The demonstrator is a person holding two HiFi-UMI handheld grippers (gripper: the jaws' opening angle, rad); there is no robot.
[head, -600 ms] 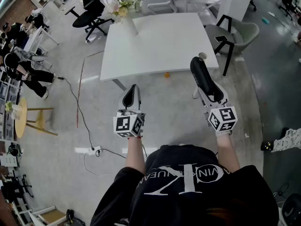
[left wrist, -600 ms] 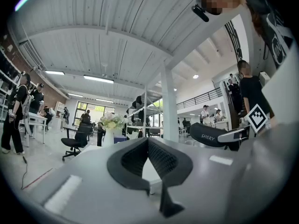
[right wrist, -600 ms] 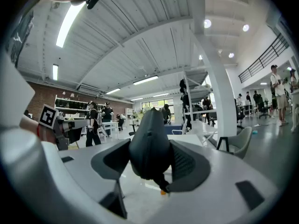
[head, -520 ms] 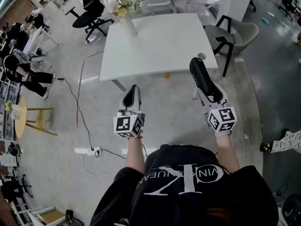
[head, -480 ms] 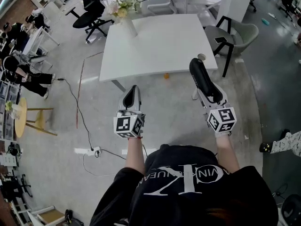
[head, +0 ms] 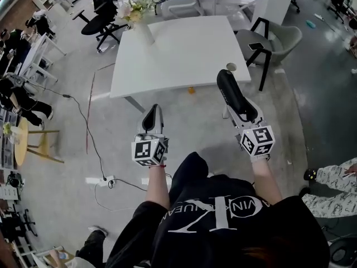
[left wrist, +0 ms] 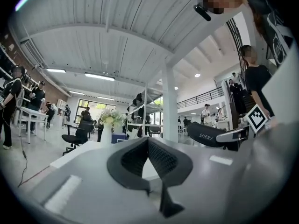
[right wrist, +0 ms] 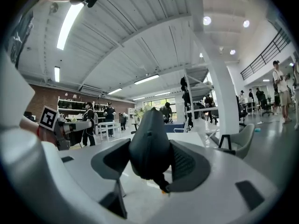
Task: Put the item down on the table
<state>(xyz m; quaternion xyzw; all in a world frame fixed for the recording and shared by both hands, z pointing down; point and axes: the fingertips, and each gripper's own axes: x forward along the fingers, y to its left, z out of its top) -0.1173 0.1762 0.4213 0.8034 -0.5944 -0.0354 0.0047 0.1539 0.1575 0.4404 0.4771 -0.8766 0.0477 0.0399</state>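
A long black case point(head: 230, 91), printed "SHERY", sticks forward out of my right gripper point(head: 237, 108), which is shut on it. Its far tip reaches the near right corner of the white table point(head: 178, 49). In the right gripper view the case point(right wrist: 149, 139) fills the gap between the two pads, so that my right gripper point(right wrist: 149, 160) grips it on both sides. My left gripper point(head: 151, 118) hangs in front of the table's near edge, over the floor, shut and empty. In the left gripper view its pads point(left wrist: 163, 160) meet, and the case point(left wrist: 208, 135) shows to the right.
A white vase of flowers point(head: 138, 17) stands at the table's far left corner, a small round cup point(head: 231, 67) at its near right corner. A grey chair point(head: 274, 40) is right of the table, a black office chair point(head: 99, 20) at the far left. A cable and power strip point(head: 104, 180) lie on the floor.
Both grippers have shifted a little left and toward the table. The case's tip now lies closer to the table's near right corner. The grip is unchanged.
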